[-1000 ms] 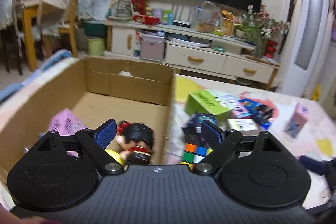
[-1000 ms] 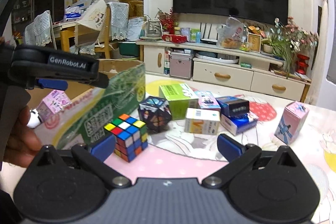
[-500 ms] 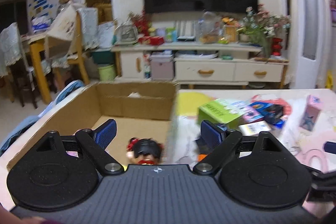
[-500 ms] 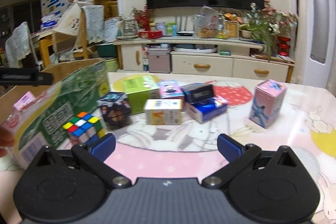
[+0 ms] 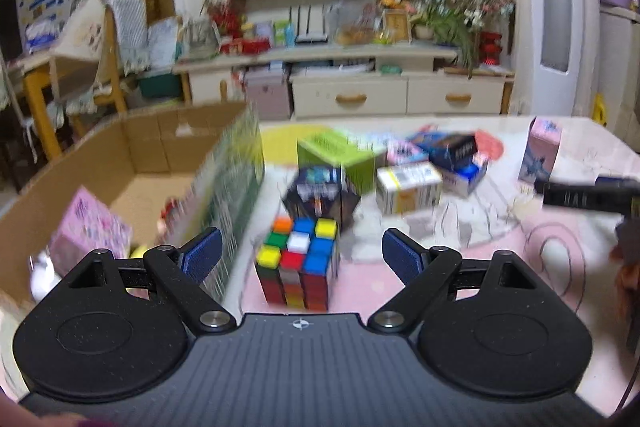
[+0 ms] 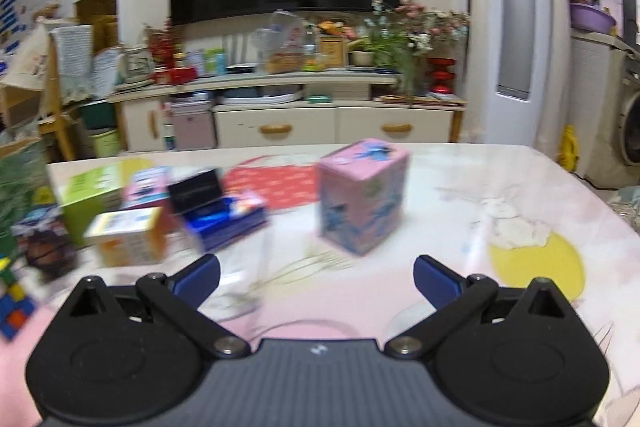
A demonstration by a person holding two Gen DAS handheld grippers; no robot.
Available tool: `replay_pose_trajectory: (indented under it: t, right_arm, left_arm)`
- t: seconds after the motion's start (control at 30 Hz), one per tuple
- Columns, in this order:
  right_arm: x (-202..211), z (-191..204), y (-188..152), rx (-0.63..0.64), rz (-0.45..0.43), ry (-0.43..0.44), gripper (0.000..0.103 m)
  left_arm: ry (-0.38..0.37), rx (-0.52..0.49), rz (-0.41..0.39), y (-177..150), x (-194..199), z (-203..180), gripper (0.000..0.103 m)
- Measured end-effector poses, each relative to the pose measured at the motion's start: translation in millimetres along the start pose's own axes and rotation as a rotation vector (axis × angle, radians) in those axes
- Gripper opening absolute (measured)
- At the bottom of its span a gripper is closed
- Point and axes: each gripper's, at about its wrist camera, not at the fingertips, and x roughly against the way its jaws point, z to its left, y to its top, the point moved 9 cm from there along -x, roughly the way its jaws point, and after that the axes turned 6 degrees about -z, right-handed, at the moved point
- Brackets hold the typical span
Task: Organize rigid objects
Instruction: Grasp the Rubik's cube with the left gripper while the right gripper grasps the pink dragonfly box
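Left gripper [image 5: 301,255], jaws apart, empty: multicoloured plastic puzzle cube [image 5: 298,263] sits dead ahead between its fingers, beside cardboard box [image 5: 152,151]. Right gripper [image 6: 316,277] likewise apart, farther off.

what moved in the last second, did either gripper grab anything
The left gripper swung right, from over the cardboard box to the Rubik's cube. The right gripper swung right too, from the cube toward the pink box. Both stayed open and empty; the table items stayed put.
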Motion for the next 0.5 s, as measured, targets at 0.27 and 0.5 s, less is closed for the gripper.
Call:
replay_pose_trajectory:
  t: [0.27,0.5]
  right_arm:
    - [-44,-32,9,0.028,0.006,0.002,0.102]
    - [-74,-42,17,0.024,0.032,0.077,0.102]
  left_arm:
    - [0.04,-0.002,0.078,-23,-22,-15,0.103]
    - [0.1,0.031,0.115,-38,-38,-20,0.103]
